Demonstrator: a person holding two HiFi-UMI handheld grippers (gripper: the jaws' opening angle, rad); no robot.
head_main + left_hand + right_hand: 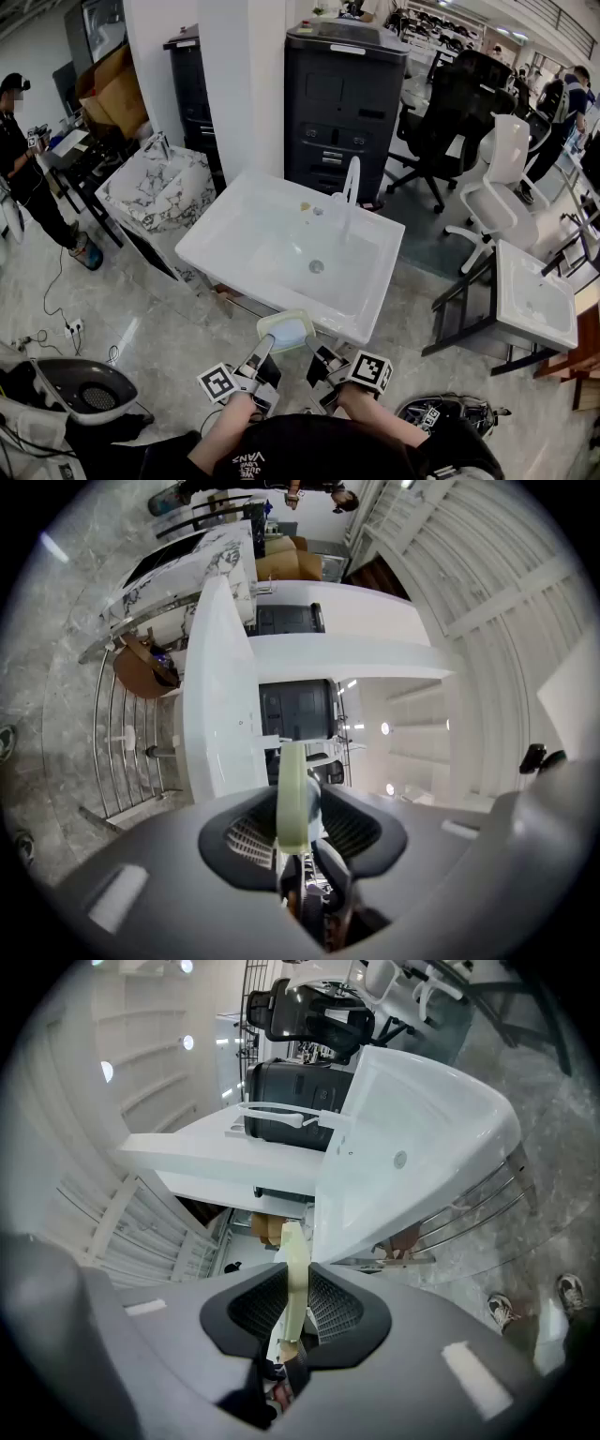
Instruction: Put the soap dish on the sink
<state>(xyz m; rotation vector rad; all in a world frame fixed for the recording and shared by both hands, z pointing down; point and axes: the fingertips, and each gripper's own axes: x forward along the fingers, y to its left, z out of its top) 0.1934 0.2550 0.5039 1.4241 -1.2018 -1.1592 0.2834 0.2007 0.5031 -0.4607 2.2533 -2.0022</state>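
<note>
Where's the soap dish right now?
Head view, bottom centre: the soap dish is gripped between the left tool and right tool, at the near edge of the white sink.

A grey marbled floor [159, 309] runs right across the room, with a power strip [71, 327] and loose cable lying on it at the left. Straight ahead, a tall black cabinet [347, 94] stands beside a white pillar [239, 75]. Cardboard boxes [112, 89] sit behind a marble-patterned basin [159, 192] on the left, where a person in dark clothes [19, 150] is standing. Over on the right there's a black office chair [445, 112], a white chair [497, 192] and a spare white basin [534, 300] on a dark frame, with more people [567, 94] further back.
</note>
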